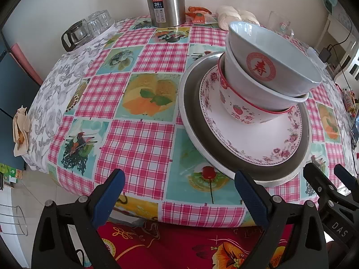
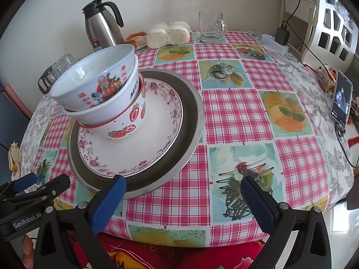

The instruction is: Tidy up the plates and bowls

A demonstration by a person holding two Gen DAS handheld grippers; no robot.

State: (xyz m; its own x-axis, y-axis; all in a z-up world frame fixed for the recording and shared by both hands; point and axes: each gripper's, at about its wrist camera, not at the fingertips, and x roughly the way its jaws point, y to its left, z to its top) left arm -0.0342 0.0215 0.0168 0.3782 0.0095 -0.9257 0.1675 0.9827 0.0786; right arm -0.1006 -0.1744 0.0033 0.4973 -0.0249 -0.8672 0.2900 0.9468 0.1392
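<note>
A metal tray sits on the checked tablecloth and holds a floral plate. On the plate stand three nested bowls, leaning: a strawberry bowl at the bottom, a white bowl in the middle, a pale blue bowl on top. My left gripper is open and empty at the table's near edge, left of the tray. My right gripper is open and empty, its left fingertip at the tray's near rim.
A steel thermos, steamed buns, a glass mug and upturned glasses stand along the far edge. A phone leans at the right. A red patterned cloth hangs below the near edge.
</note>
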